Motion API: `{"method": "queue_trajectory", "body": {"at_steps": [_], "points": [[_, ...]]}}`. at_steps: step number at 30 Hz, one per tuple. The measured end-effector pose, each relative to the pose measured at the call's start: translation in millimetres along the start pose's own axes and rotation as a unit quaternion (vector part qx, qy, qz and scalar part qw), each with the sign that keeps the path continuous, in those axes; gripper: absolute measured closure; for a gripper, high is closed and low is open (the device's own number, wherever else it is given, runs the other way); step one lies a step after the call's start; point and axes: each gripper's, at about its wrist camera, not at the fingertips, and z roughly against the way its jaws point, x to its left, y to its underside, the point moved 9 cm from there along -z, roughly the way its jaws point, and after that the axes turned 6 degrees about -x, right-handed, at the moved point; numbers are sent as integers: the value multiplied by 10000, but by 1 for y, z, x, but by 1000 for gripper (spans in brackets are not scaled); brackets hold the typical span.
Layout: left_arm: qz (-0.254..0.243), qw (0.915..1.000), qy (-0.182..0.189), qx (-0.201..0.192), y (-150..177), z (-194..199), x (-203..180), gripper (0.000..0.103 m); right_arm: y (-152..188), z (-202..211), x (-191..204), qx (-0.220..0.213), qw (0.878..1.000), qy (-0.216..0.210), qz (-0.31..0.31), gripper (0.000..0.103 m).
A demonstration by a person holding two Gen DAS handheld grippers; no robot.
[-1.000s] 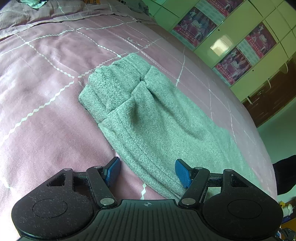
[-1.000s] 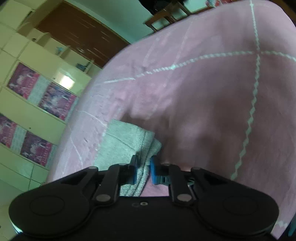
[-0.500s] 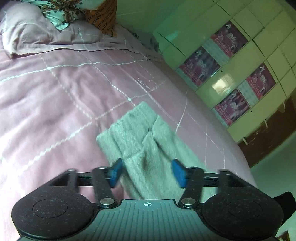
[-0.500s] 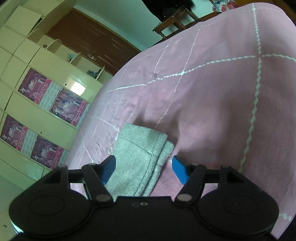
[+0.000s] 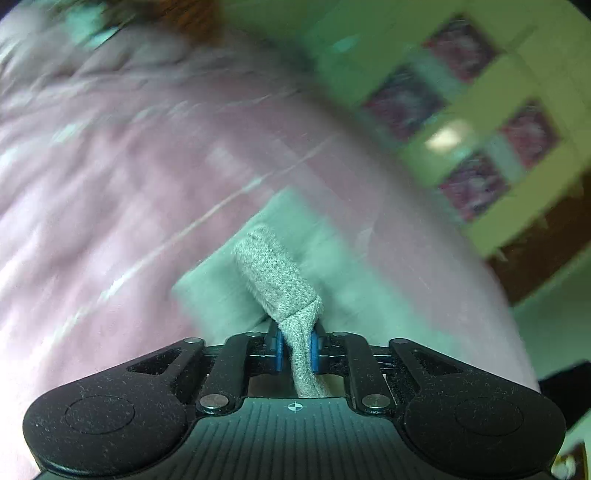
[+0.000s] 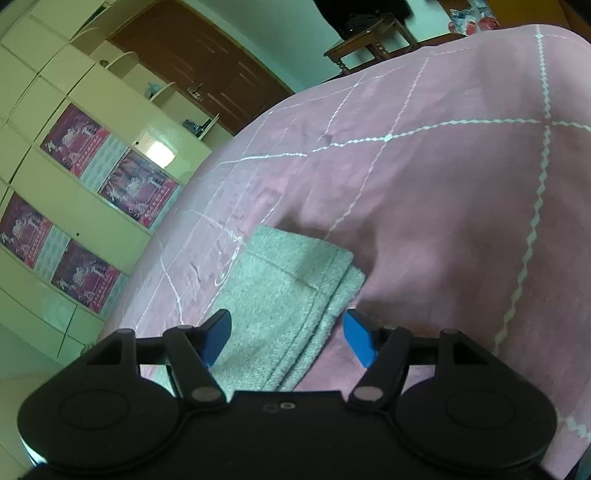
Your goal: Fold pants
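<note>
The grey-green knit pants (image 5: 221, 291) lie on the pink bed cover (image 5: 110, 192). My left gripper (image 5: 294, 350) is shut on a bunched fold of the pants (image 5: 273, 273), which rises between the blue pads. The left wrist view is blurred by motion. In the right wrist view the pants' folded hem end (image 6: 284, 280) lies flat on the cover, layers stacked. My right gripper (image 6: 286, 338) is open and empty, its blue pads straddling that end just above it.
The pink cover (image 6: 443, 192) has white zigzag grid lines. Cream wardrobe doors with pink posters (image 6: 107, 173) stand beyond the bed. A brown door (image 6: 207, 66) and a dark wooden stool (image 6: 373, 37) are farther off. Pillows (image 5: 110, 22) lie at the bed's head.
My left gripper closed on a fold of the pants and is lifting it, moving fast. My right gripper opened, let go of the hem end and now hovers over it.
</note>
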Motion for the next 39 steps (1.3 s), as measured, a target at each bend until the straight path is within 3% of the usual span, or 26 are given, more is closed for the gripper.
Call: {"method": "queue_trajectory", "body": {"at_steps": [3,5,7,9,13,14,16,19,23,26,27,29,31,32,35,39], "points": [[-147,9948,627,-790,-39,23,-33,91,0,1,0,21,10000,-22,-4,36],[-269,9926,692,-958,-44,26,-35,91,1,2,0,22,10000,-34,3,36],[-554,9965,233,-588,-29,8,-15,91,1,4,1,15,10000,-45,1,36],[-557,9959,-506,499,10,-22,26,91,1,4,0,14,10000,-49,-16,36],[254,9993,-149,237,16,-10,46,86,2,4,-1,57,10000,-45,-14,36],[265,9993,-148,202,17,-5,45,85,2,4,-1,61,10000,-49,-18,36],[235,9994,-241,100,15,5,42,85,2,5,-1,58,10000,-50,-26,36],[58,9985,-348,-407,9,33,26,84,2,7,-1,46,10000,-75,-43,36],[-91,9970,-92,-761,9,50,-5,84,0,12,-3,-77,9998,-134,-143,33],[-387,9967,111,-698,12,44,-27,84,-9,27,3,-566,9983,-55,125,34],[-539,9966,114,-605,14,36,-37,84,-10,32,8,-647,9975,-71,285,36],[-858,9951,-56,-484,17,26,-50,79,0,30,26,-491,9953,-168,813,57],[-1306,9899,-409,-362,24,11,-65,43,27,20,58,-14,9877,-353,1526,62],[-1546,9857,-567,-355,28,5,-73,19,43,15,75,181,9830,-471,1767,62],[-2329,9706,-498,-351,38,-6,-108,17,112,0,149,865,9565,-1064,2574,61],[-3000,9533,-329,-131,58,-29,-135,18,220,-12,258,1674,8968,-1898,3629,61]]}}
